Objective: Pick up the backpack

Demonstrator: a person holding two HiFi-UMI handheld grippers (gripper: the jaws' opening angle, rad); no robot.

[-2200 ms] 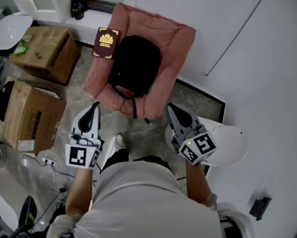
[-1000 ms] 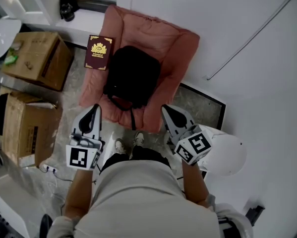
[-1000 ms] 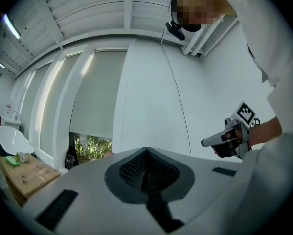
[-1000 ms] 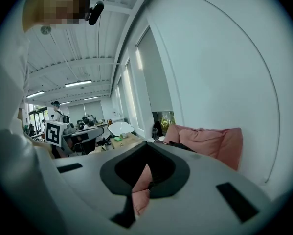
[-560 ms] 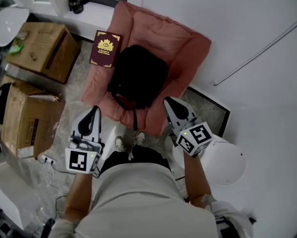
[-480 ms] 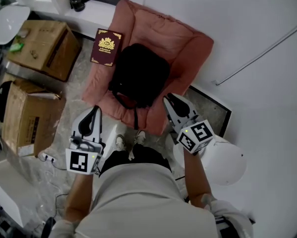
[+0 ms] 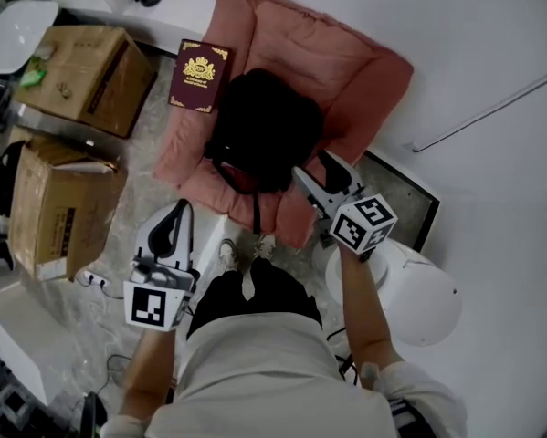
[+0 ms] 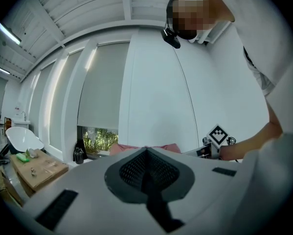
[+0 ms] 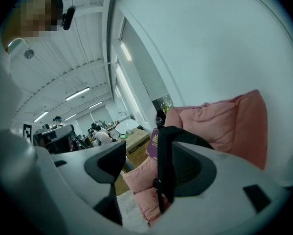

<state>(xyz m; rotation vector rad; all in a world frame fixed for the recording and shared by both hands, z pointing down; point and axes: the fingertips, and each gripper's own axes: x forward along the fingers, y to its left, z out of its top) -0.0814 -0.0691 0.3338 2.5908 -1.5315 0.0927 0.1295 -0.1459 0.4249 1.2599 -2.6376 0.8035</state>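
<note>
The black backpack (image 7: 264, 130) lies on a pink cushioned chair (image 7: 355, 62), with a strap hanging over the chair's front edge. My right gripper (image 7: 311, 165) sits at the backpack's near right corner. Its jaws are opening, and nothing is pressed between them. In the right gripper view the right gripper (image 9: 139, 166) shows a clear gap, with the pink cushion (image 9: 224, 121) and a dark strap beyond. My left gripper (image 7: 176, 213) hangs shut over the floor, short of the chair and left of it. The left gripper view shows the left gripper (image 8: 147, 169) with its jaws together and empty.
A burgundy book (image 7: 201, 67) leans on the chair's left arm. Two cardboard boxes (image 7: 81, 67) (image 7: 54, 203) stand at the left. A white round object (image 7: 419, 290) is on the floor at the right, by a white wall. The person's shoes (image 7: 246, 249) stand just before the chair.
My right gripper has moved forward and down to the backpack's near right corner, and its jaws have parted. My left gripper has shifted only a little.
</note>
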